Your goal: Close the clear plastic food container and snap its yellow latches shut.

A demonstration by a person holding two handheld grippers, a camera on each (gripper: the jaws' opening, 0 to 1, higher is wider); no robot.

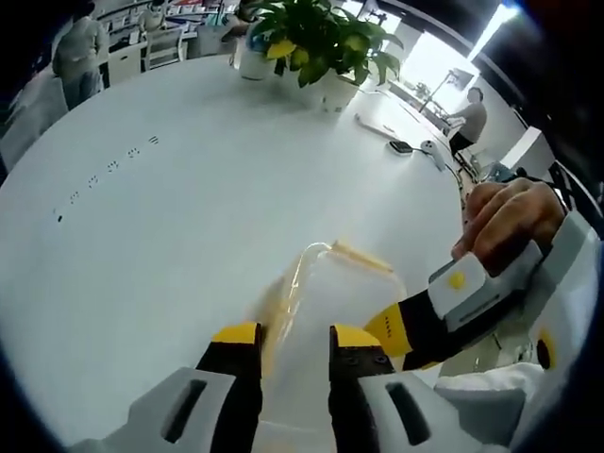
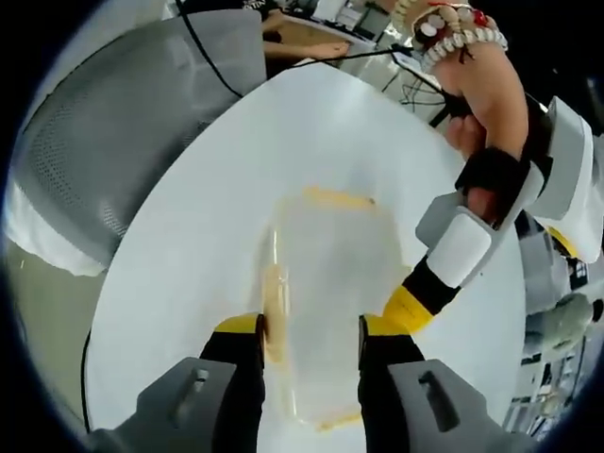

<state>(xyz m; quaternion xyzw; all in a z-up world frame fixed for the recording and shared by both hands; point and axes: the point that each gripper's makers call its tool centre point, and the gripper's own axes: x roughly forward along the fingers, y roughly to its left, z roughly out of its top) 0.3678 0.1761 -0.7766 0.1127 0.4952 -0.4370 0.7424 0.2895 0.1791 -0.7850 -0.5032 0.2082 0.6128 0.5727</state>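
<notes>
The clear plastic food container [image 1: 330, 293] lies on the white table with its lid on, and yellow latches [image 1: 363, 255] show along its edges. My left gripper [image 1: 295, 338] hovers over its near end, jaws apart, with the container's left edge running between them. The right gripper [image 1: 392, 330], held by a hand, touches the container's right edge. In the right gripper view the container [image 2: 330, 255] lies lengthways under my right gripper [image 2: 311, 328], whose jaws stand apart astride it. The left gripper [image 2: 408, 307] rests at its right side. A yellow latch [image 2: 274, 293] runs beside my left jaw.
The round white table [image 1: 189, 208] carries potted plants [image 1: 316, 42] at the far edge and small devices [image 1: 401, 146] to the right. A person [image 1: 469, 118] sits beyond it. A grey mesh chair [image 2: 123, 123] stands off the table's edge [image 2: 189, 264].
</notes>
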